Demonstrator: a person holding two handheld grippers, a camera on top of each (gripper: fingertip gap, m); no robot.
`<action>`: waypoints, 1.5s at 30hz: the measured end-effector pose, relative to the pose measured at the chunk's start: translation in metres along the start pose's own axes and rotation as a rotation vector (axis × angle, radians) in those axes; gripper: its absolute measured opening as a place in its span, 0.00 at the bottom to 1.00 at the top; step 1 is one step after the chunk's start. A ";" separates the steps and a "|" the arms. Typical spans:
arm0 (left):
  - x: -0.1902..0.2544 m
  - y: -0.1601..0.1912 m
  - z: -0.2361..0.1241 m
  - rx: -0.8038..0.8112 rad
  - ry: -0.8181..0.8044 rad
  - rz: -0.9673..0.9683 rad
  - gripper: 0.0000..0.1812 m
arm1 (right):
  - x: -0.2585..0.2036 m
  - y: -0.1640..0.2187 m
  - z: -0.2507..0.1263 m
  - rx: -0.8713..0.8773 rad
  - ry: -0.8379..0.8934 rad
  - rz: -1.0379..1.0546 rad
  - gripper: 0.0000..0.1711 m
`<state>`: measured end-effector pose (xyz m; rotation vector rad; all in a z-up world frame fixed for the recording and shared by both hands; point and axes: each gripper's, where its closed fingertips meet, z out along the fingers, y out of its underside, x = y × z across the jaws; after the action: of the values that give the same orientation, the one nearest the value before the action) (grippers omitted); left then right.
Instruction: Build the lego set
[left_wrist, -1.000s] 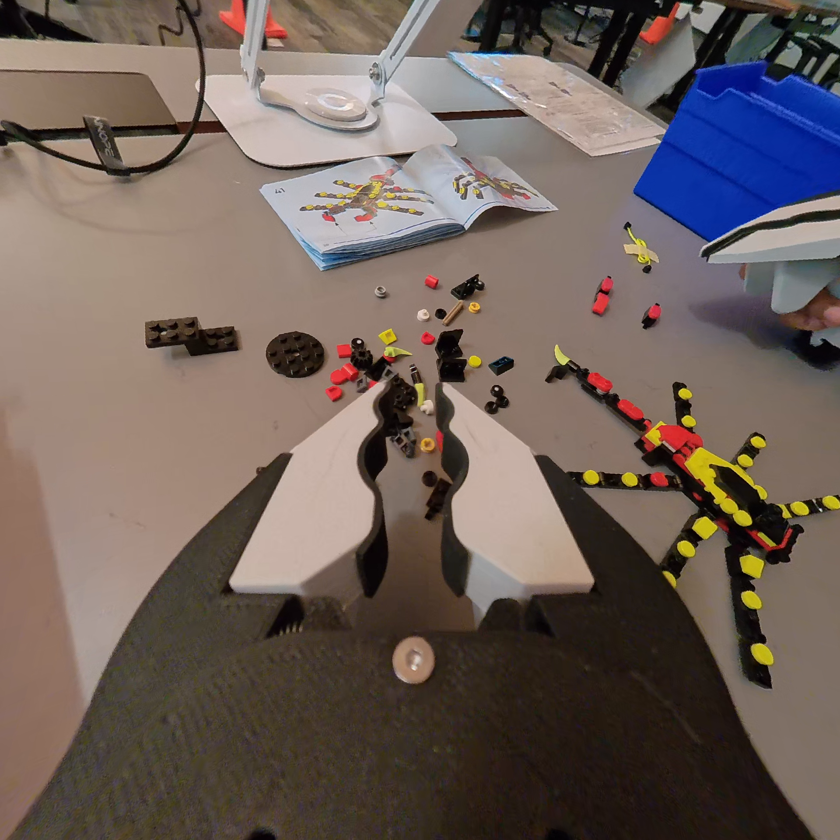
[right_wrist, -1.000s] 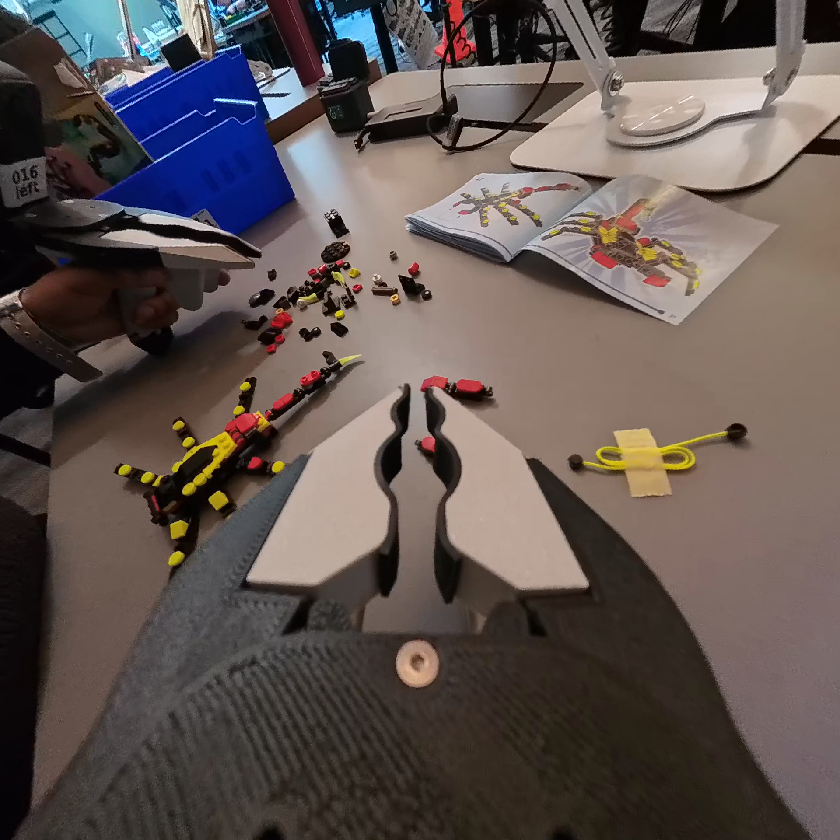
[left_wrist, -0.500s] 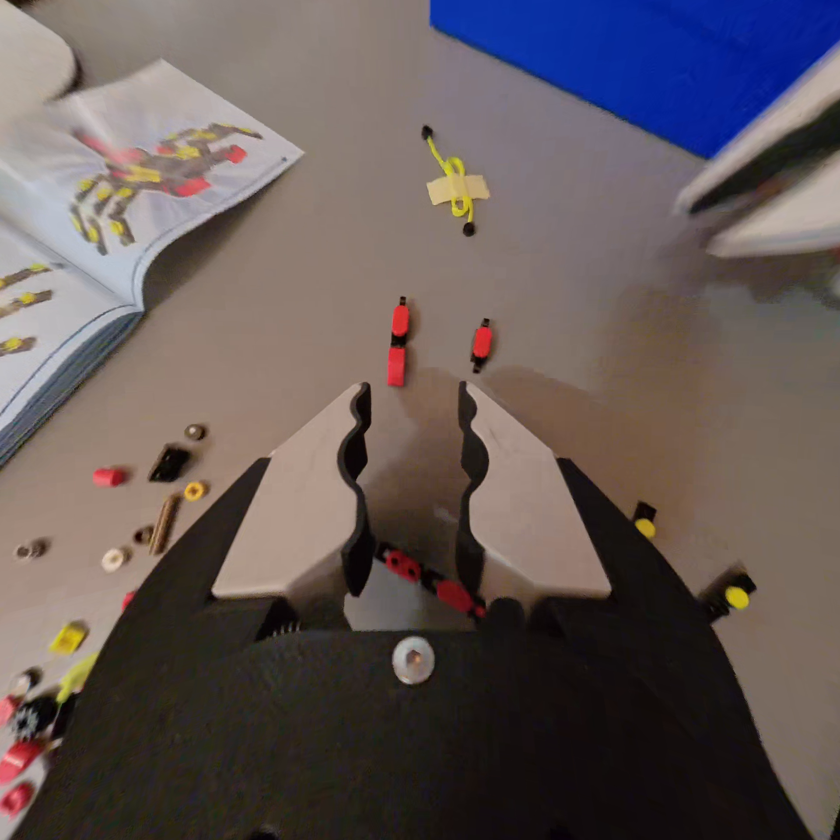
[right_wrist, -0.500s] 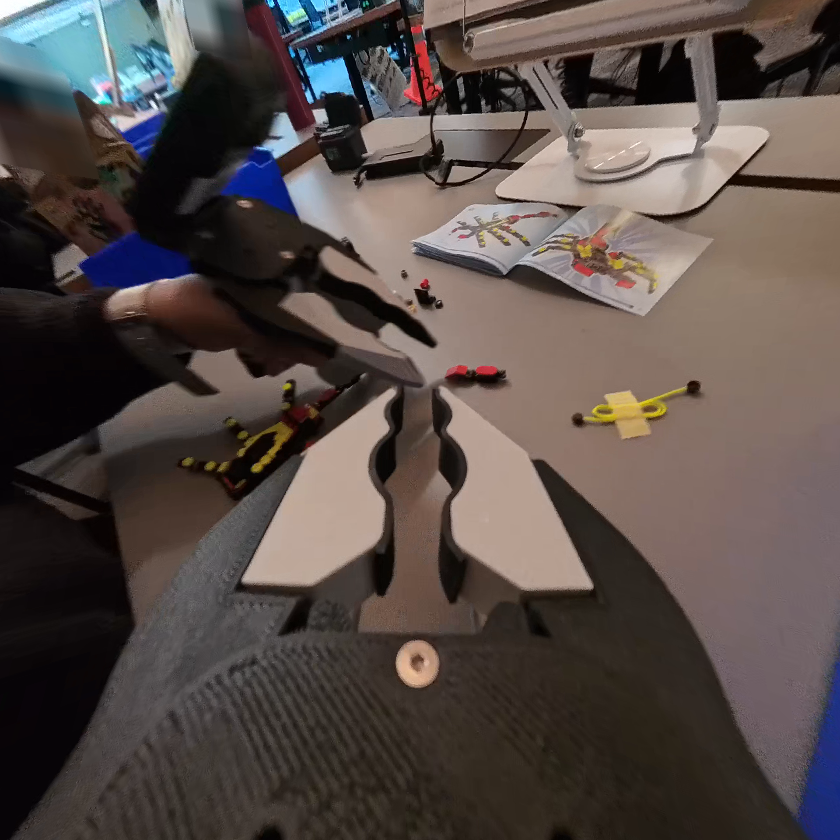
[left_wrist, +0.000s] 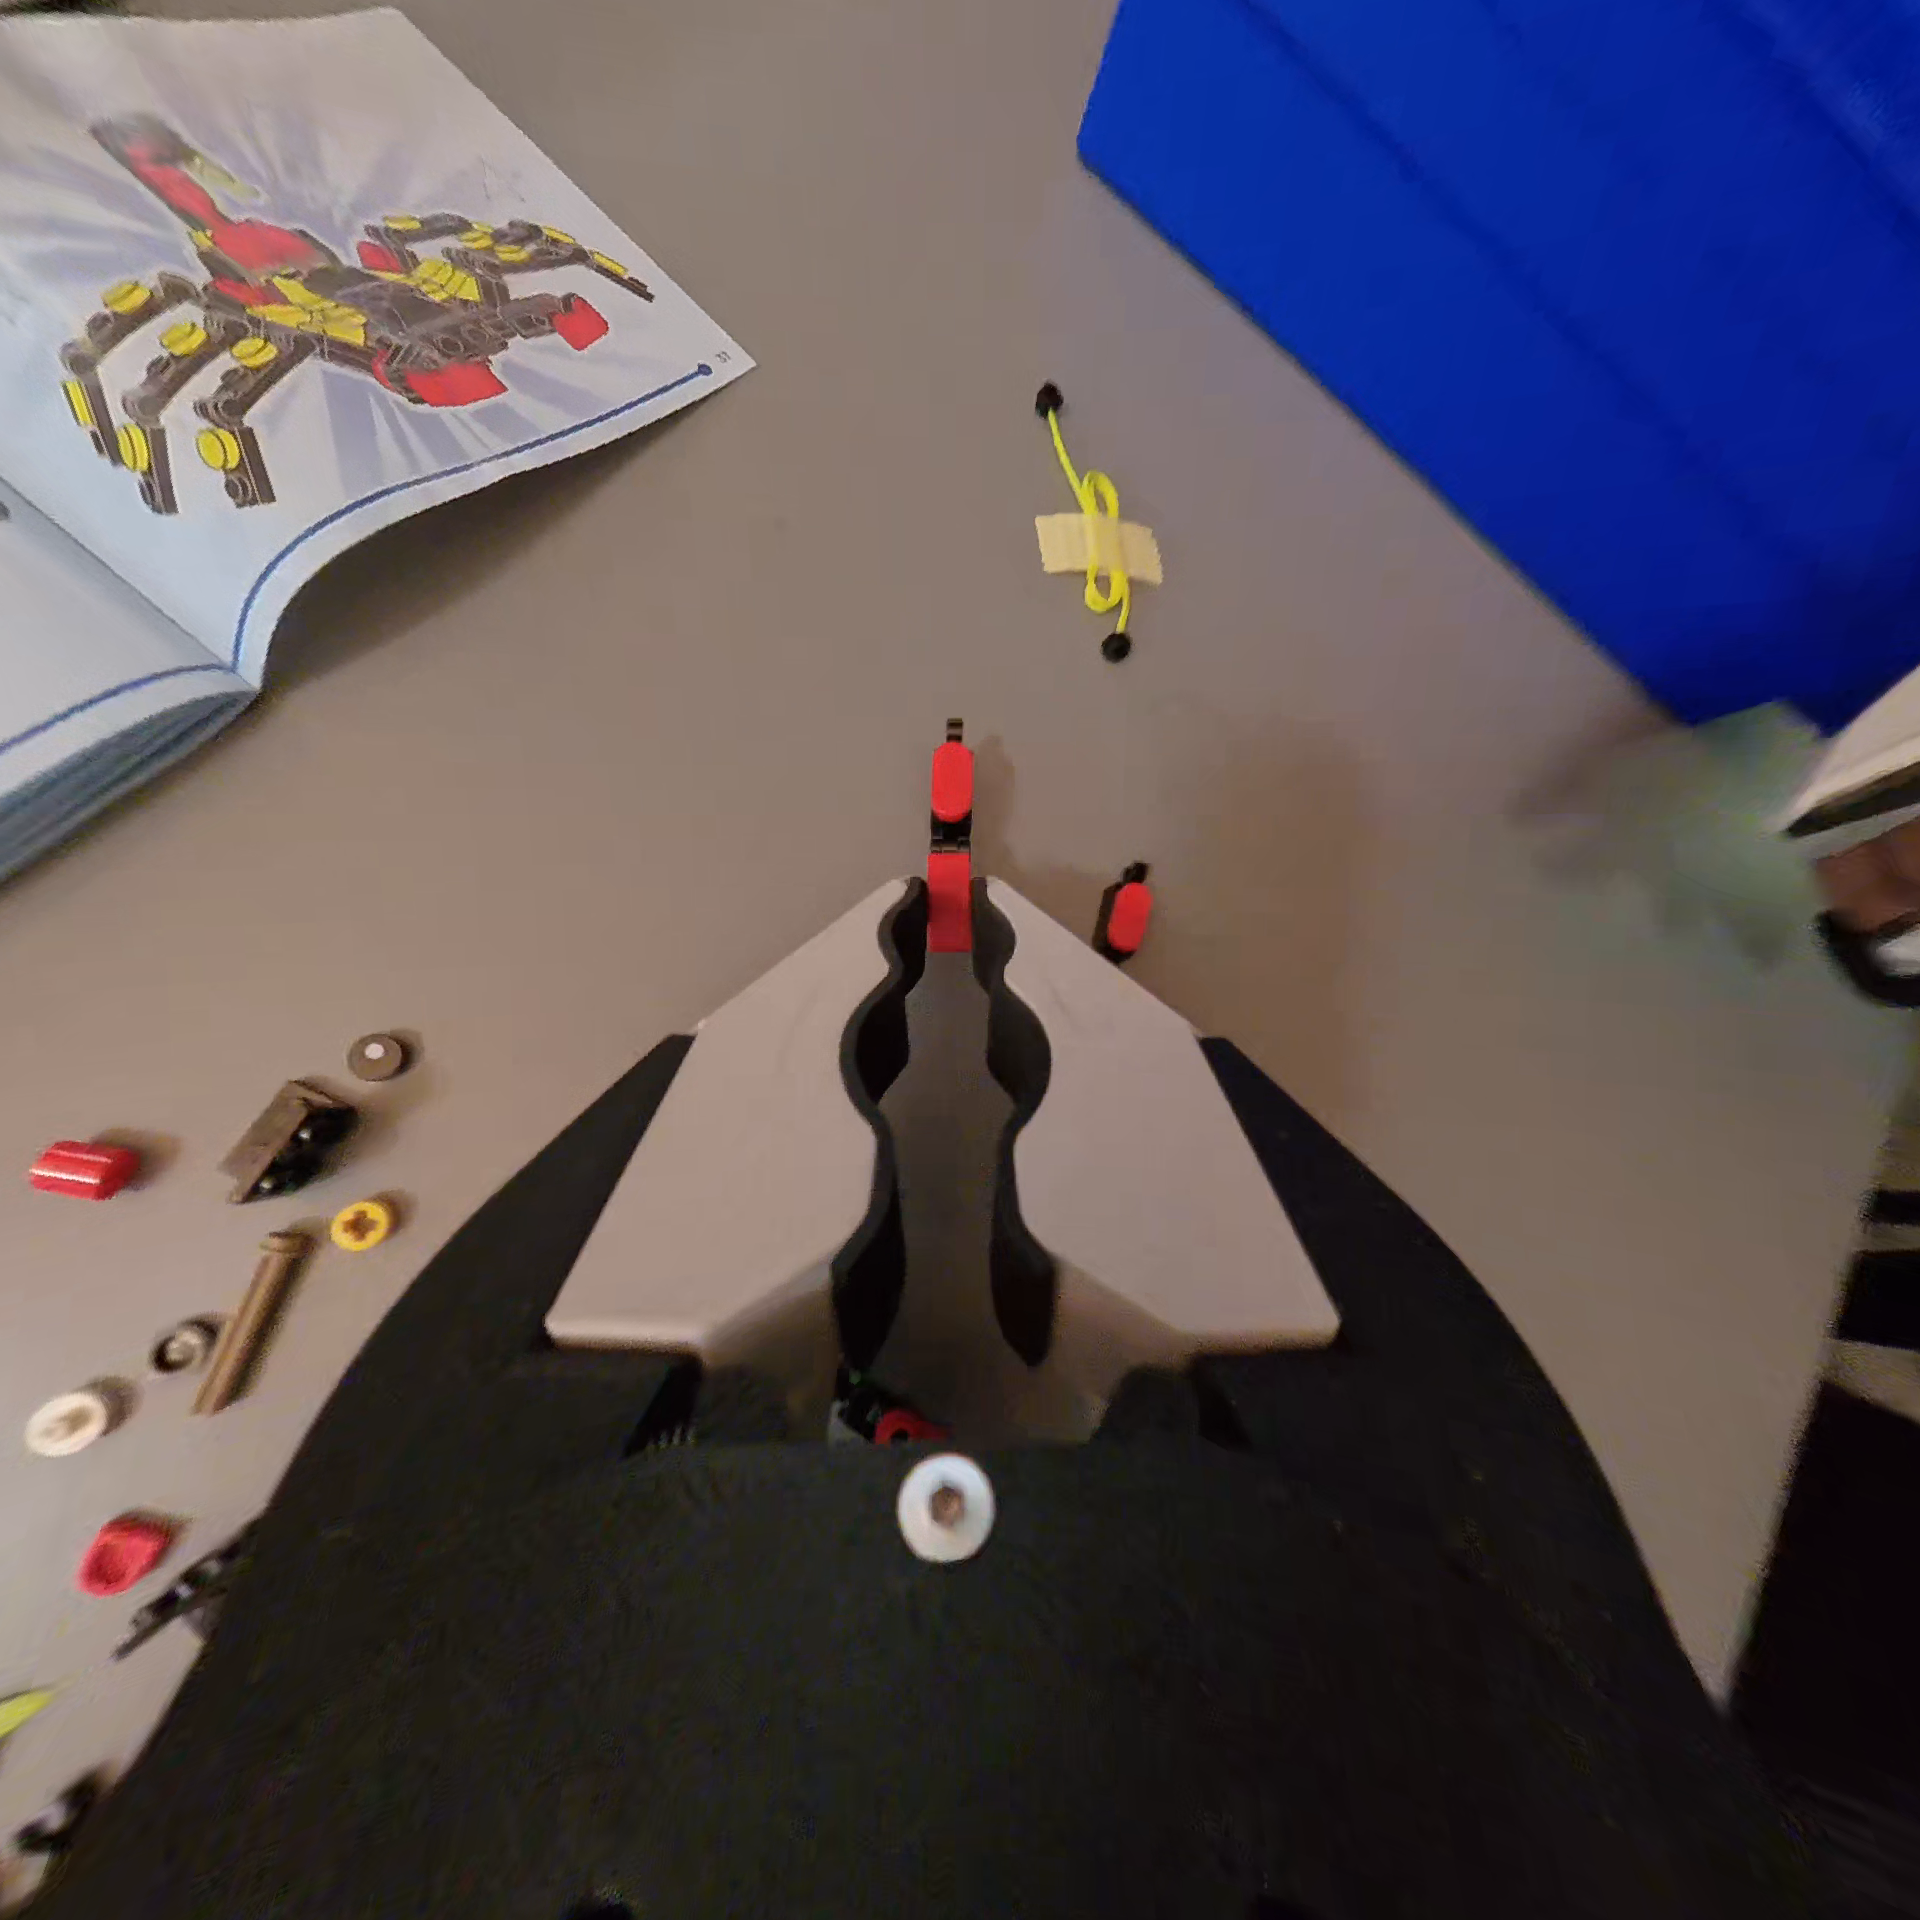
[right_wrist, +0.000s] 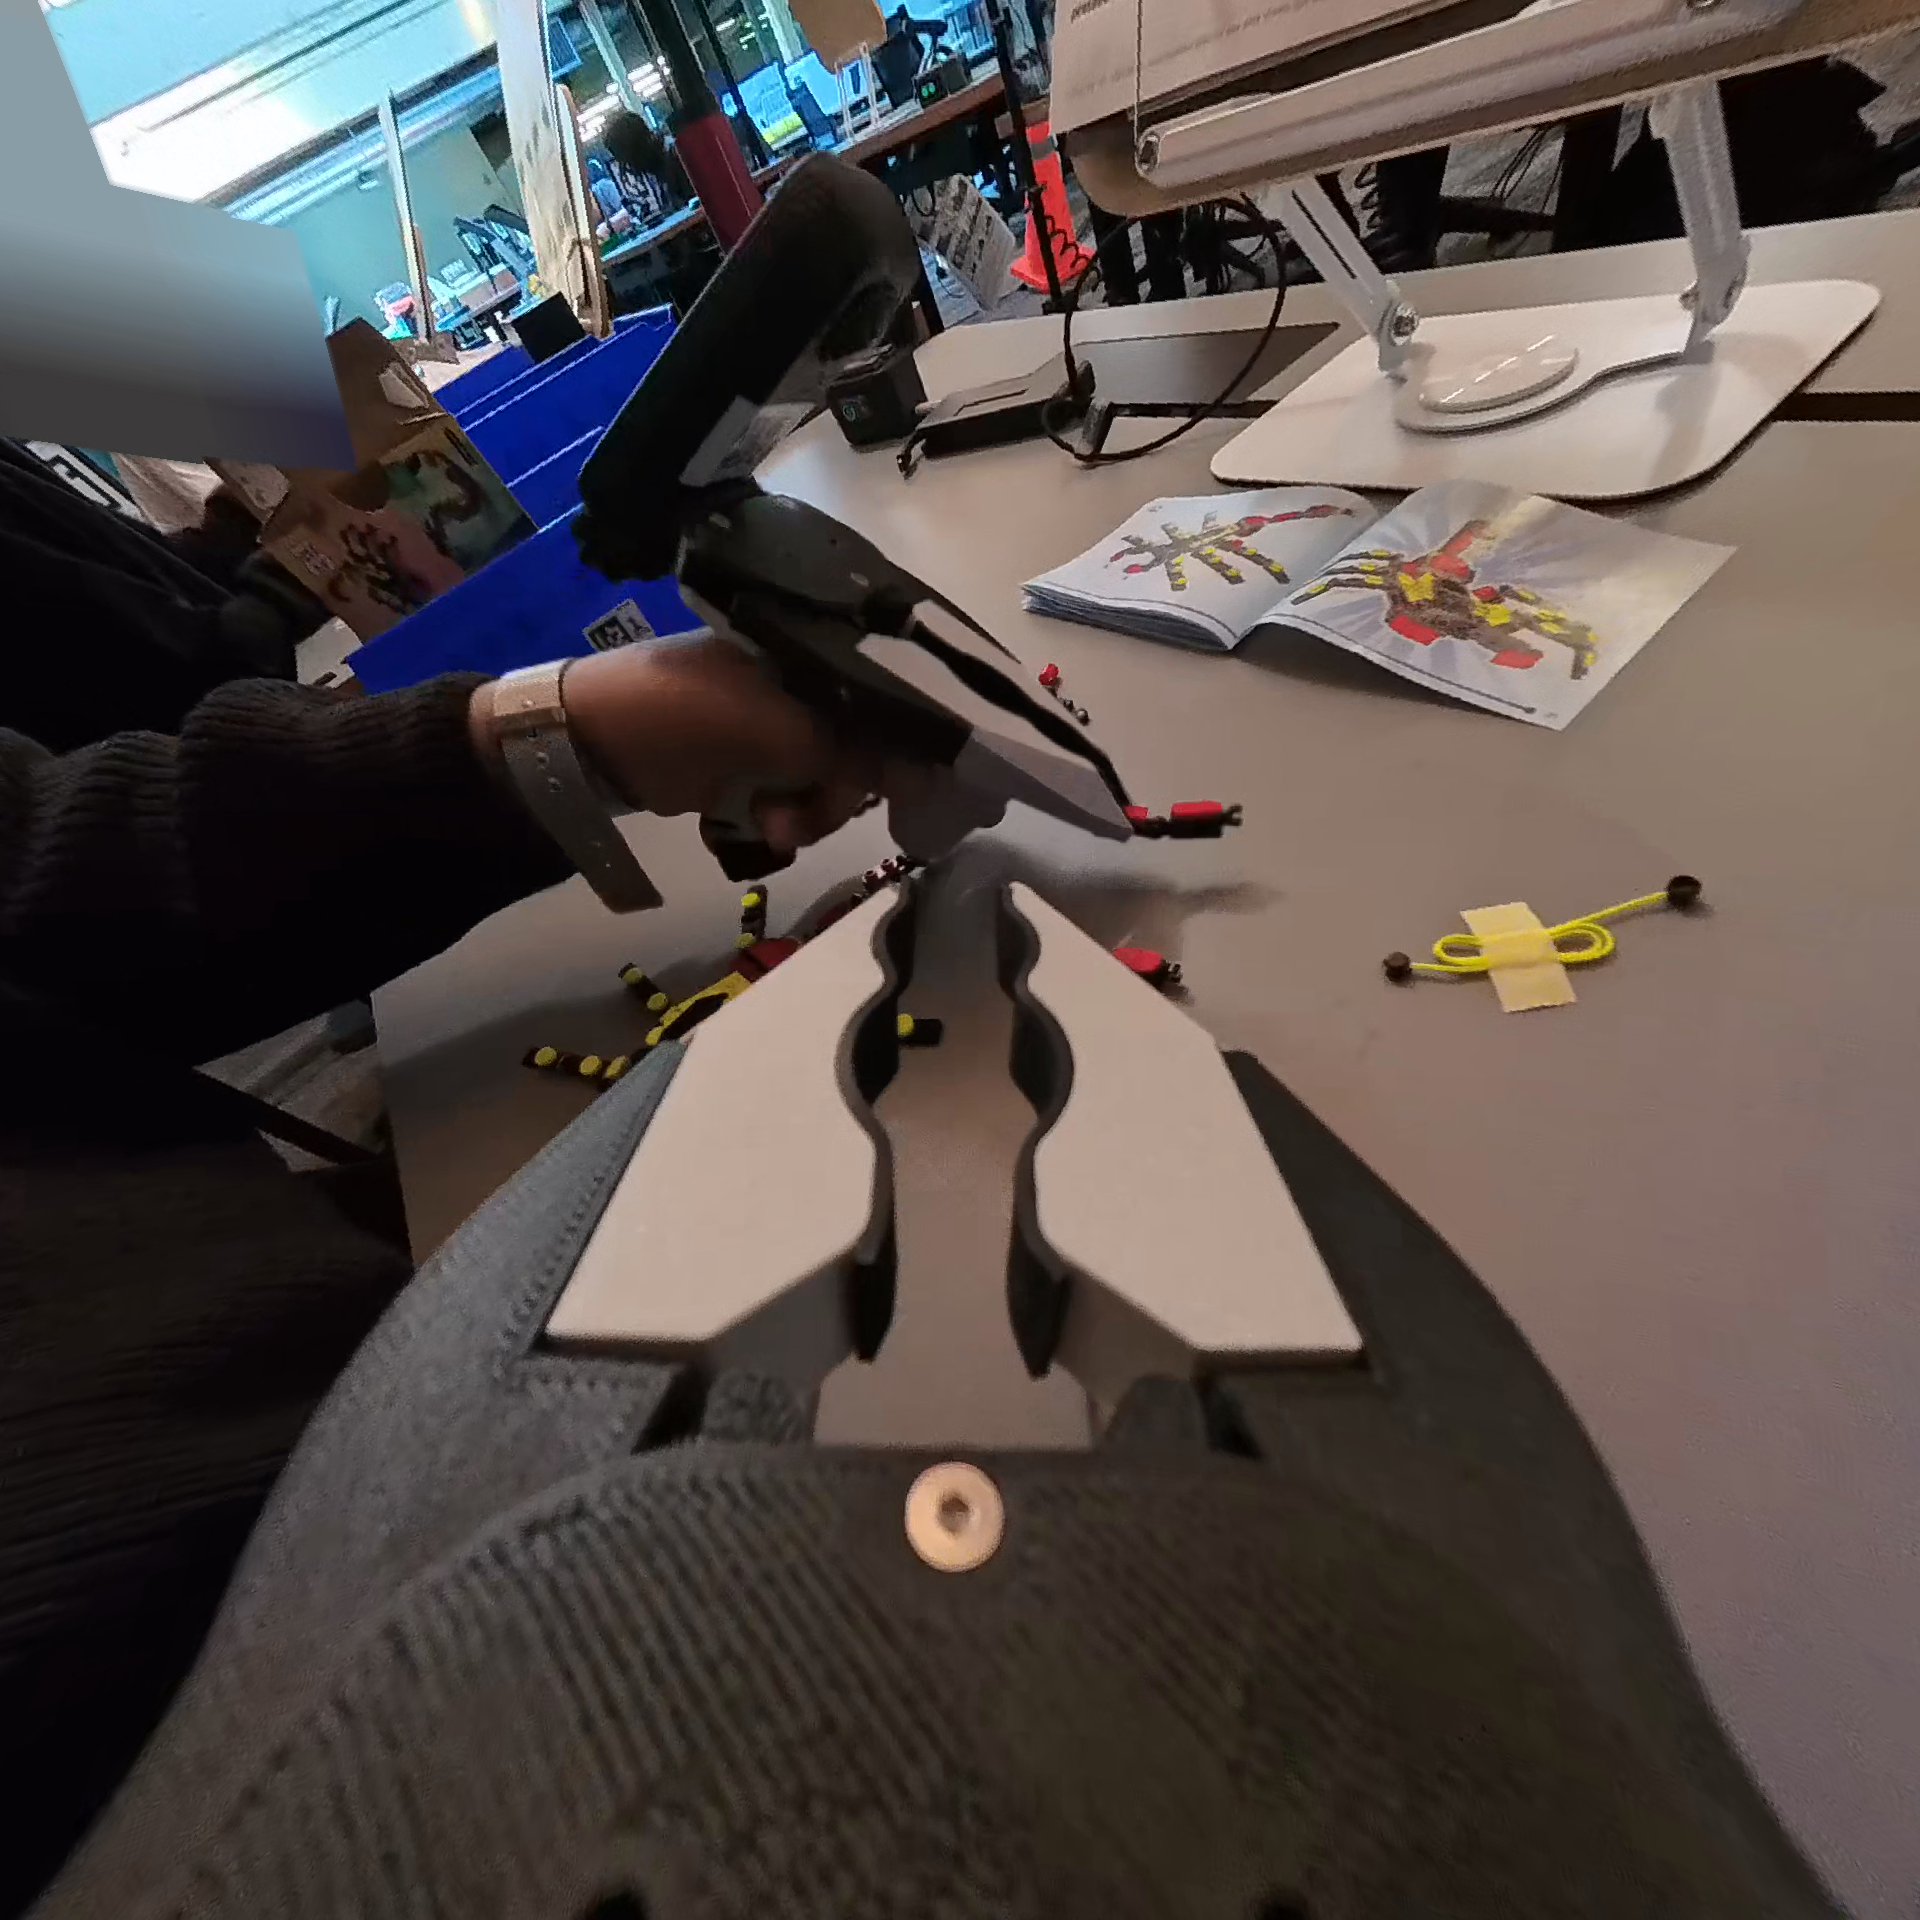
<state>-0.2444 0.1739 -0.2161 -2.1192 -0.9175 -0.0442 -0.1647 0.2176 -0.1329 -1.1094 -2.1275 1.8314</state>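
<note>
Pinches the near end of a red and black jointed leg piece (left_wrist: 951, 779) in the left tongs (left_wrist: 948, 894), clamped tight on it, with the rest poking straight out past the tips and lifted clear of the worktop (left_wrist: 727, 675); probably gripped this way so that the free end stays bare for pressing onto the model. Holds the right tongs (right_wrist: 951, 899) parted and empty, low over the worktop and just short of the half-built black, yellow and red spider model (right_wrist: 707, 1003), seemingly ready to steady it. Has a shorter red piece (left_wrist: 1125, 914) lying just beside the left tips, a taped yellow cord (left_wrist: 1096, 540) farther off, and loose small parts (left_wrist: 270, 1143) spread to the left, all within reach. Works with the instruction booklet (left_wrist: 312, 312) lying open, handy for checking the picture. Can make out no brand anywhere: only a tiny page number at the booklet's corner and a square black-and-white tag on the blue bin (right_wrist: 499, 623).
</note>
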 end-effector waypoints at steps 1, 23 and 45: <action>0.002 -0.003 -0.002 0.014 0.037 -0.043 0.02 | 0.000 0.000 0.000 -0.001 0.001 0.000 0.08; 0.046 -0.052 -0.055 0.216 0.564 -0.404 0.03 | 0.004 0.001 0.001 0.001 0.005 0.025 0.08; -0.006 -0.003 0.008 -0.078 0.036 0.146 0.03 | 0.020 0.013 0.001 -0.049 0.042 0.101 0.09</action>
<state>-0.2531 0.1768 -0.2215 -2.2446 -0.7487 -0.0446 -0.1744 0.2285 -0.1518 -1.2770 -2.1403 1.7894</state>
